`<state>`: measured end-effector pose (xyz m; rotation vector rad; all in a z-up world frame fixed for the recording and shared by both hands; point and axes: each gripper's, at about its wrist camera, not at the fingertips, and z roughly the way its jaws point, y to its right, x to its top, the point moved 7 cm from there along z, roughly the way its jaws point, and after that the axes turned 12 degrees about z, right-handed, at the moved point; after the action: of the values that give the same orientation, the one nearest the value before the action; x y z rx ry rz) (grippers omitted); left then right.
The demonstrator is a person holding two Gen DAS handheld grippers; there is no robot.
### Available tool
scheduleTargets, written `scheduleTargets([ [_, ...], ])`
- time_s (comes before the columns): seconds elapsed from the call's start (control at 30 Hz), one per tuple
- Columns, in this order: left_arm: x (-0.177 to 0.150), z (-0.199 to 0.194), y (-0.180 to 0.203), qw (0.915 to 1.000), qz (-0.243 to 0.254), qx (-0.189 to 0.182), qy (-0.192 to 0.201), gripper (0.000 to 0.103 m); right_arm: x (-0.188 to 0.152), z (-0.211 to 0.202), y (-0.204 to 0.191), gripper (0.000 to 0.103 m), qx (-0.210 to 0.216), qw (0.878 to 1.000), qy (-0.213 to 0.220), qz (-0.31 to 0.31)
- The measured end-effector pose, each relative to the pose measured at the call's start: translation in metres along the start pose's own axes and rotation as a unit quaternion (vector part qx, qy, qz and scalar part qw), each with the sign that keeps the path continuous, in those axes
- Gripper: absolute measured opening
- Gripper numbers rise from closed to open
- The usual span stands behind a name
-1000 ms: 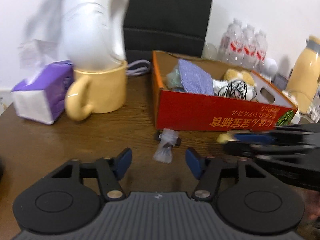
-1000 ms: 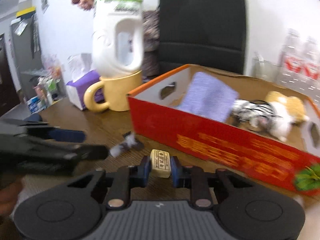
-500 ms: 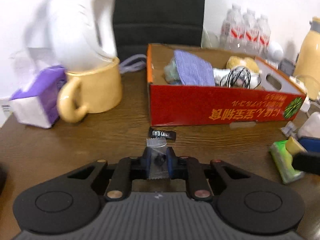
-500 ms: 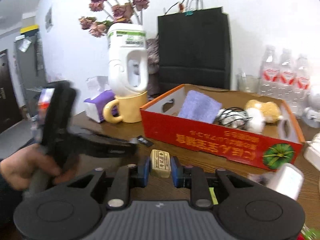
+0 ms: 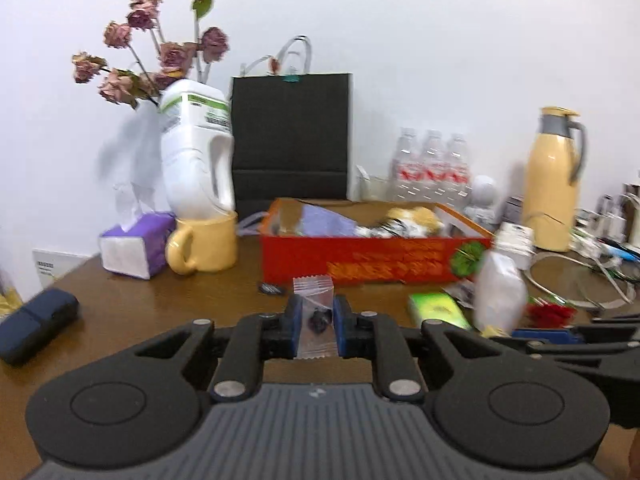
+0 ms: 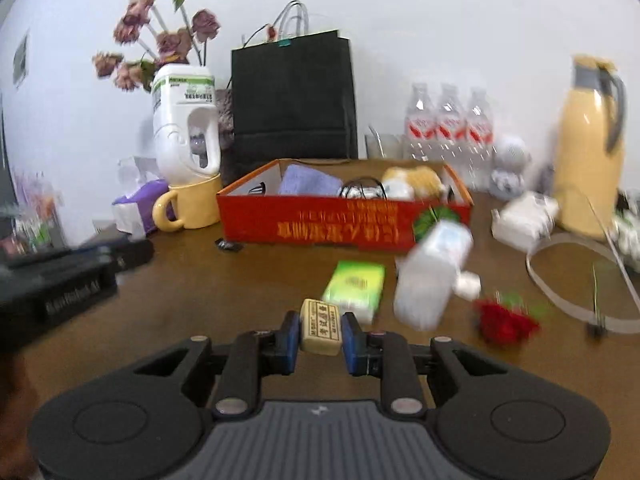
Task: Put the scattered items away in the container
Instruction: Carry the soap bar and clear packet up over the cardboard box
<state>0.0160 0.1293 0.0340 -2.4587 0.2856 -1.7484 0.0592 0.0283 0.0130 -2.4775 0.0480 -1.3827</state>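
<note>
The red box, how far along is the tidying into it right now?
Partly done. The red box already holds a purple cloth, a black cable and a plush toy. In hand: the left gripper is shut on a clear sachet, the right gripper on a beige eraser. Still on the table: a green packet, white bottle, red flower and small black packet.

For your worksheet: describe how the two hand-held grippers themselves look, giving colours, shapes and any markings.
Both match. The left gripper has blue finger pads on black linkage arms with silver pivot pins, two round black discs and a ribbed grey body. The right gripper is built the same. In the right wrist view the left one's black side carries blurred, unreadable white lettering.
</note>
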Motion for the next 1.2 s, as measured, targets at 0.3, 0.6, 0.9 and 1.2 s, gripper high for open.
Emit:
scheduleTargets([
  [0.3,-0.01,-0.036,0.024,0.9979,0.041,-0.014,0.048,0.018,-0.016,-0.053,0.011,0.021,0.004,0.998,0.063,0.017],
  [0.6,-0.003,-0.031,0.016,0.9991,0.01,-0.024,0.033,0.018,-0.008,-0.057,0.001,0.021,0.015,0.996,0.082,-0.001],
  [0.9,0.061,0.018,-0.004,0.9962,0.011,-0.01,0.085,0.019,0.057,-0.028,0.004,0.021,0.008,0.993,0.116,-0.012],
  [1.2,0.125,0.124,-0.024,0.9954,0.027,0.025,0.089,0.019,0.145,0.063,0.041,0.021,-0.013,0.995,0.103,0.007],
])
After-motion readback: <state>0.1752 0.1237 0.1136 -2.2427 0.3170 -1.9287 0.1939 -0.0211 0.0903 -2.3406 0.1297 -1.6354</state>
